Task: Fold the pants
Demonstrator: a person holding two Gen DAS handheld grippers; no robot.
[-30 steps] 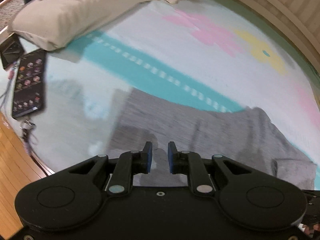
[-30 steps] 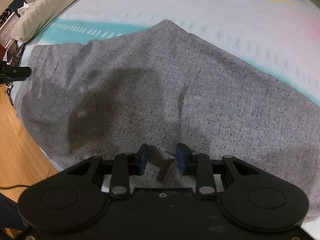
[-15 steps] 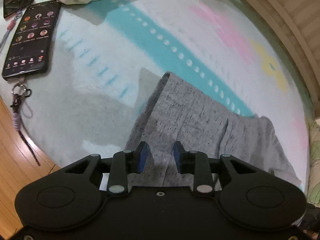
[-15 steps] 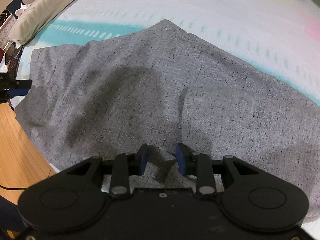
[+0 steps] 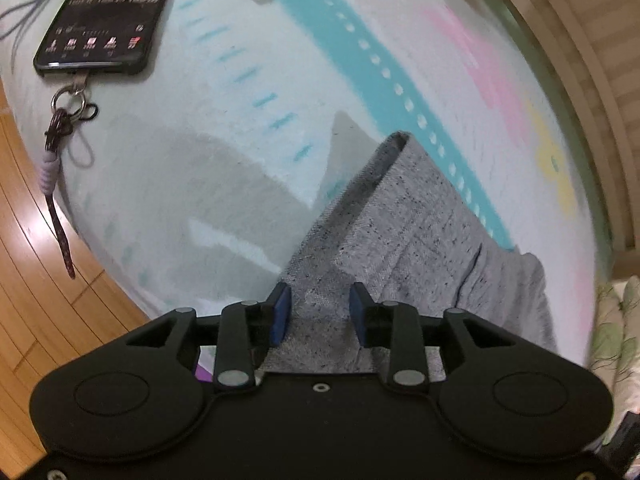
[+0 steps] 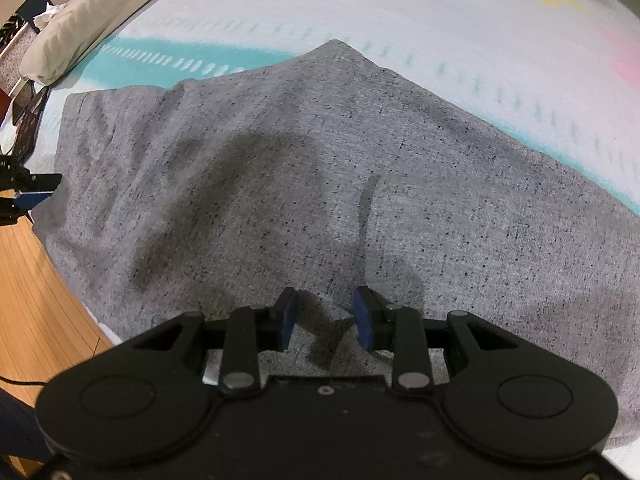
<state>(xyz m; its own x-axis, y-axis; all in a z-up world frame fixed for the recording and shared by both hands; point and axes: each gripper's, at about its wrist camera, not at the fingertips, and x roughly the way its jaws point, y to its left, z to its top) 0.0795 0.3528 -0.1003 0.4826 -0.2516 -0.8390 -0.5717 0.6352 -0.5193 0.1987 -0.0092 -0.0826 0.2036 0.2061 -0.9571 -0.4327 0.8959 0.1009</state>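
- The left gripper point(image 5: 318, 314) is coming down at the near-left end of the grey pants point(image 5: 404, 240), having swung over from a wider view of the bed; its jaws are opening, with grey cloth between the blue pads but not pinched.
- A phone point(image 5: 108, 12) with a lanyard is lying on the pastel bedspread point(image 5: 248, 92), well apart from the cloth.
- The pants point(image 6: 304, 184) are lying spread flat near the bed's edge, a pillow point(image 6: 100, 12) beyond them.
- The right gripper point(image 6: 325, 314) is hovering unmoved over the waist area, jaws parted and holding nothing.
- Judging from this, the left hand is probably getting ready to grasp the leg end for the next fold.
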